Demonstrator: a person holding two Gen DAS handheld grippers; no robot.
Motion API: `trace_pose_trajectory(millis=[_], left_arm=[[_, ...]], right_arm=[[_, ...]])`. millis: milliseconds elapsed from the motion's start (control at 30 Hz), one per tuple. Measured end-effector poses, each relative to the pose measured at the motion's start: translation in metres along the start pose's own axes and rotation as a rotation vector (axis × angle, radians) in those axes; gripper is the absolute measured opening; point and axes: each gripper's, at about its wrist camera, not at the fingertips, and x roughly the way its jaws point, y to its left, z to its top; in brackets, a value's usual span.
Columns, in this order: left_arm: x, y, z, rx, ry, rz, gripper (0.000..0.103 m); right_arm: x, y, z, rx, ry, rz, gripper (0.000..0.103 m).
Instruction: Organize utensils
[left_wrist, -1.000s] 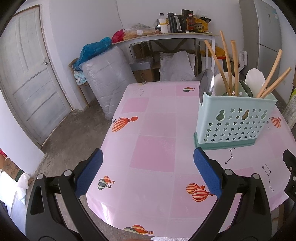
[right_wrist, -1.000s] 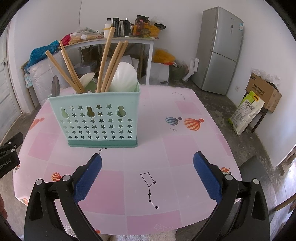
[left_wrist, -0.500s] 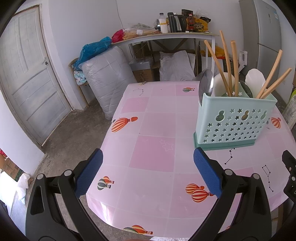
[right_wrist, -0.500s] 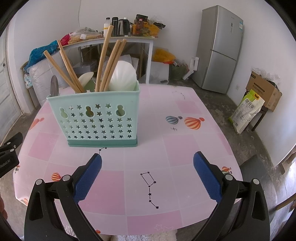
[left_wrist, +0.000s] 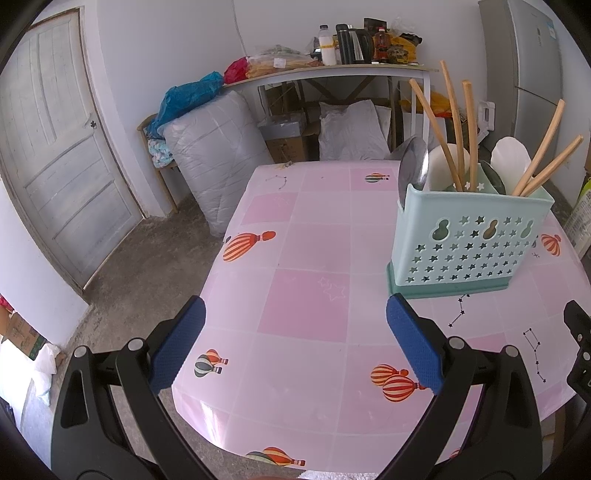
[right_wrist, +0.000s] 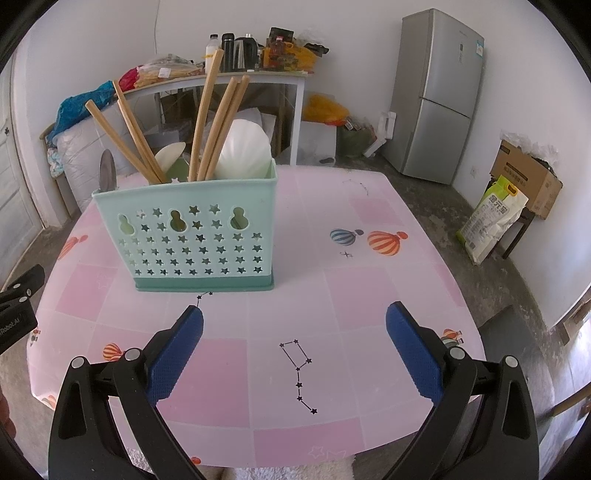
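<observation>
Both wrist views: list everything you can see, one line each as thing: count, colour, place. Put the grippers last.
perforated plastic utensil caddy: 1, mint green with star cut-outs, upright on the table
wooden chopsticks: 5, tan, standing tilted in the caddy
metal spoon: 1, silver, bowl up at the caddy's left end
white spoons: 2, white, bowls up in the caddy
pink checked tablecloth: 1, pink with balloon and constellation prints, covering the table
tall refrigerator: 1, silver, by the back wall on the right
long side table: 1, white frame, against the back wall, cluttered with bottles and bags
panelled door: 1, grey-white, left wall
left gripper: 1, black with blue pads, open, empty, over the table's near edge
right gripper: 1, same colours, open, empty, before the caddy
</observation>
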Motion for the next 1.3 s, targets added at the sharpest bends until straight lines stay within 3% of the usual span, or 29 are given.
trace_pose_trajectory(millis=[1300], left_arm=[[0.0020,-0.0016,-0.0031,0.003,0.007,-0.001,0.094]], right_arm=[[0.0030,0.0001,-0.0052,0.015,0.011,0.004,0.096]])
